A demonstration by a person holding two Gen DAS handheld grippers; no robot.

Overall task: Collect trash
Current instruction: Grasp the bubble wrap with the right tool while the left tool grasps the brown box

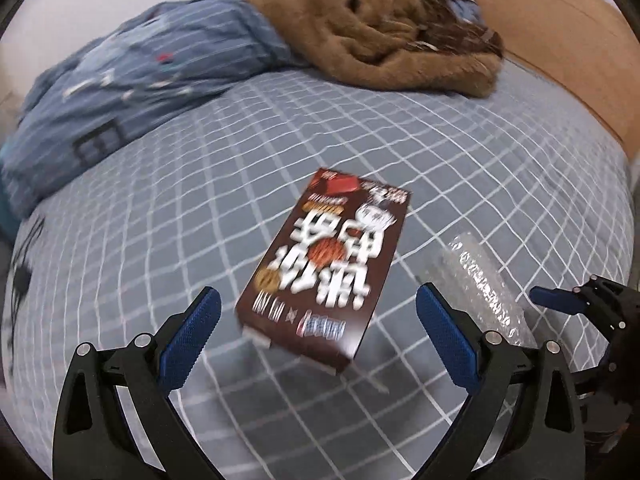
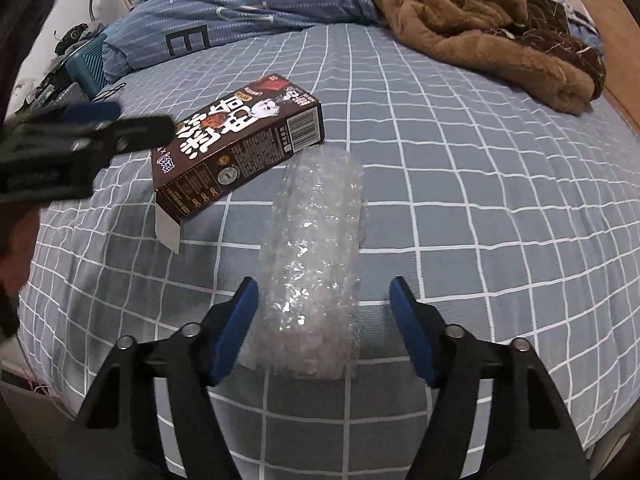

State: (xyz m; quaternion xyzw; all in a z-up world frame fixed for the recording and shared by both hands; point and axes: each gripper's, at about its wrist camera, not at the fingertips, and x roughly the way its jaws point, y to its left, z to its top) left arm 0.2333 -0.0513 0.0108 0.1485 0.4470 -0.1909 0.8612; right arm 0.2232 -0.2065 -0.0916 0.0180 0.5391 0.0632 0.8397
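Note:
A brown snack box [image 1: 324, 268] with white lettering lies flat on the checked bed sheet; it also shows in the right wrist view [image 2: 240, 148], its end flap open. A roll of clear bubble wrap [image 2: 312, 256] lies beside it, also seen in the left wrist view [image 1: 480, 284]. My left gripper [image 1: 320, 340] is open, hovering over the near end of the box. My right gripper [image 2: 324, 324] is open, its jaws on either side of the bubble wrap's near end. The left gripper appears blurred at the left of the right wrist view [image 2: 88, 136].
A blue-grey checked sheet [image 2: 480, 200] covers the bed. A blue striped duvet [image 2: 240, 12] and a brown fleece blanket [image 2: 500, 28] lie at the far end. A cluttered bedside area with a teal box [image 2: 86, 64] is at the far left. An orange headboard [image 1: 560, 52] runs along the right.

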